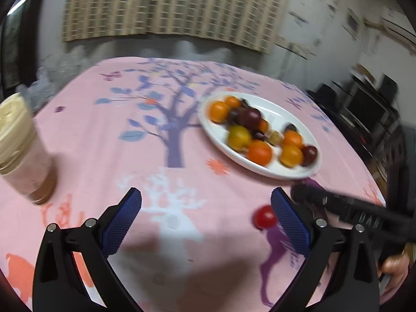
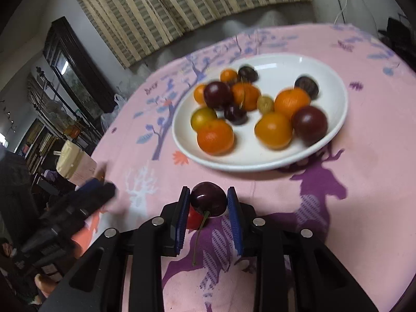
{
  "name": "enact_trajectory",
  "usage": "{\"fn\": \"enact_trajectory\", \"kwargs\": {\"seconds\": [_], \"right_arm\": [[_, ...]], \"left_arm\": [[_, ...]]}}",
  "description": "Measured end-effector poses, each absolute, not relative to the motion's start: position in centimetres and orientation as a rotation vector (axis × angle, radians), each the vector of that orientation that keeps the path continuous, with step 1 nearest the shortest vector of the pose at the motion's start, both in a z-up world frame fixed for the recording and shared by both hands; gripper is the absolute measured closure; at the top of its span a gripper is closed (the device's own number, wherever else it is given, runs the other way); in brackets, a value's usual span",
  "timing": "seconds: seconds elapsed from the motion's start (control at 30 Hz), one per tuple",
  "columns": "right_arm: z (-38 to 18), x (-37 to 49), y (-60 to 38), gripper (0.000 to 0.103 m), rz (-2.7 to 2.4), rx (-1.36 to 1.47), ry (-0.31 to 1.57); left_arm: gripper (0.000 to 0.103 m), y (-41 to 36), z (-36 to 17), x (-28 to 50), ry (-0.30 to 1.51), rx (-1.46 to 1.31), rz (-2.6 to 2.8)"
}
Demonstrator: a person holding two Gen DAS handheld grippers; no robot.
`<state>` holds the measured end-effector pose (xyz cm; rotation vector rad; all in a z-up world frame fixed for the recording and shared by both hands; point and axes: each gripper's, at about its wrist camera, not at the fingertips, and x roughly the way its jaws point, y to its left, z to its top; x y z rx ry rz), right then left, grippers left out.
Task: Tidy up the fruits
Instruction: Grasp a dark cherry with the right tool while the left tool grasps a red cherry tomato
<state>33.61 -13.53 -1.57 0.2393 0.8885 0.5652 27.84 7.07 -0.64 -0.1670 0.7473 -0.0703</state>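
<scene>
A white plate (image 2: 325, 140) holds several oranges, dark plums and small fruits; it also shows in the left wrist view (image 1: 275, 173) at right. My right gripper (image 2: 209, 202) is shut on a dark cherry (image 2: 208, 199) with its stem hanging down, held above the cloth just short of the plate. A small red fruit (image 2: 193, 219) lies on the cloth under it, also seen in the left wrist view (image 1: 264, 216). My left gripper (image 1: 206, 202) is open and empty over the pink cloth, with the red fruit by its right finger.
A jar (image 1: 23, 150) with a cream lid stands at the left edge of the table, also seen in the right wrist view (image 2: 75, 165). The pink tablecloth (image 1: 156, 156) has tree and deer prints. Dark furniture stands to the right.
</scene>
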Motion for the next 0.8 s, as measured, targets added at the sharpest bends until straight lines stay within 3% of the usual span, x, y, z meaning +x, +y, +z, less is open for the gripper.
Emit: {"fn": "enact_trajectory", "kwargs": {"seconds": [0.1,0.13,0.17,0.3,0.6,0.67,0.8], "right_arm": [[-0.4,33.2,-15.0,0.074,0.540,0.256,0.843],[-0.3,33.2,-15.3,0.074,0.533,0.264,0.839],[-0.3,33.2,-15.6,0.074,0.529,0.271,0.837],[-0.2,33.4,-16.1,0.074,0.526,0.291,0.834],[0.3,32.9,-15.9,0.073,0.544,0.278,0.821],[0.2,32.9,-15.9,0.073,0.540,0.272,0.823],[0.2,32.7,-15.6,0.073,0.520,0.244,0.813]], "left_arm": [[0.006,4.1,-1.3,27.6,0.743,-0.047,-0.162],[0.012,3.3,-1.5,27.5,0.738,-0.009,-0.181],[0.026,2.5,-1.7,27.4,0.740,0.022,-0.206],[0.049,0.9,-3.0,28.6,0.796,0.038,-0.262],[0.053,-0.1,-4.3,29.7,0.842,0.047,-0.274],[0.063,-0.5,-4.7,29.8,0.856,0.066,-0.281],[0.071,-0.5,-5.0,29.9,0.860,0.082,-0.261]]}}
